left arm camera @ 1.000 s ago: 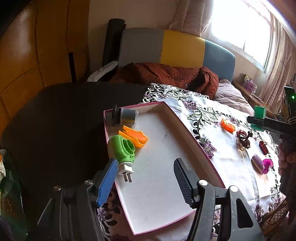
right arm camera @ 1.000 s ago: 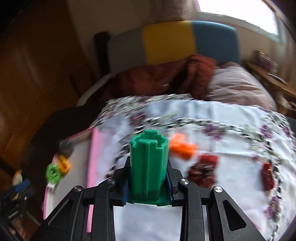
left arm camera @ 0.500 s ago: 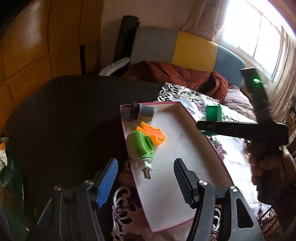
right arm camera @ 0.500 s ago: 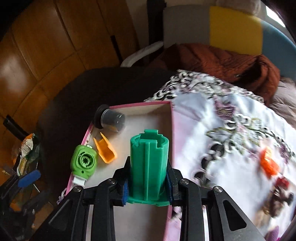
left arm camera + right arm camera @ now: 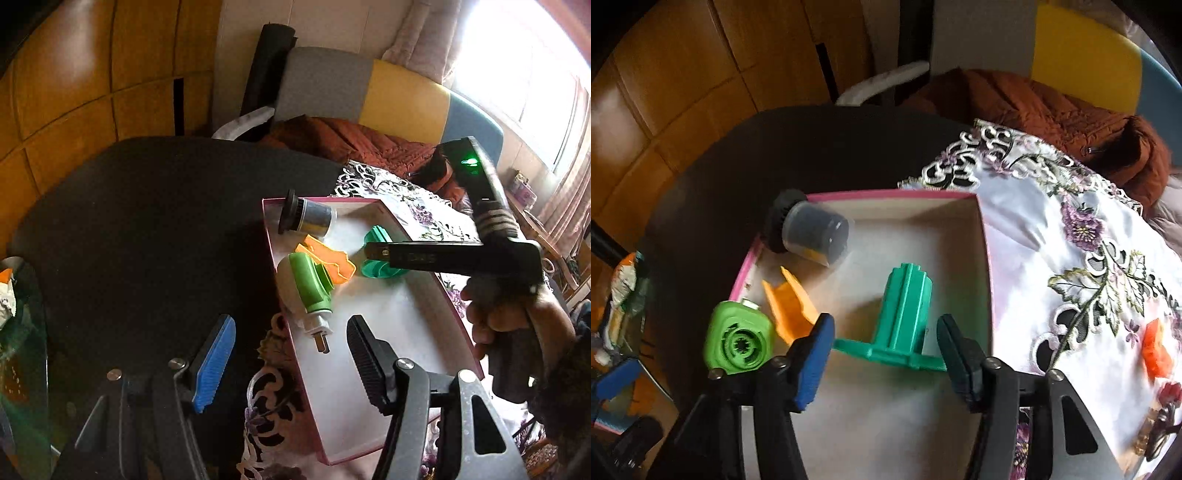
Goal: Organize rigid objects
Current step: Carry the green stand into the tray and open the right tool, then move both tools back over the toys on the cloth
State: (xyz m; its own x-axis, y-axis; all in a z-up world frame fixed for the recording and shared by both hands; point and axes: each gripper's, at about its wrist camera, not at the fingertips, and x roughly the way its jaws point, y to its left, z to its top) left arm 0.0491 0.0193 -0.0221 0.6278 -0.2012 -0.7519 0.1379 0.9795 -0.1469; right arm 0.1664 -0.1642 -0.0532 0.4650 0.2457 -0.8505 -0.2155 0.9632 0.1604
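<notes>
A teal-green flanged spool (image 5: 905, 306) stands on its flange on the floor of a pink-rimmed white tray (image 5: 886, 192). My right gripper (image 5: 886, 325) straddles it with jaws opening; both pads stand clear of its sides. The left wrist view shows that gripper (image 5: 373, 253) from the side, just above the spool (image 5: 380, 271). Along the tray's (image 5: 269, 240) left rim lie a dark jar (image 5: 310, 218) with a black lid, an orange clip (image 5: 332, 260) and a light-green plug unit (image 5: 308, 284). My left gripper (image 5: 290, 332) hovers open over the tray's near-left edge, gripping nothing.
The tray rests on an embroidered white cloth (image 5: 1052, 240) over a black tabletop (image 5: 147, 221). An orange piece (image 5: 1154, 347) and a dark red item (image 5: 1167, 395) lie on the cloth to the right. A person's hand (image 5: 498, 314) holds the right gripper. A rust jacket (image 5: 351, 136) lies behind.
The right gripper carried the green spool from over the cloth into the tray, lowered it and parted its jaws. The left gripper drifted slightly left along the tray edge.
</notes>
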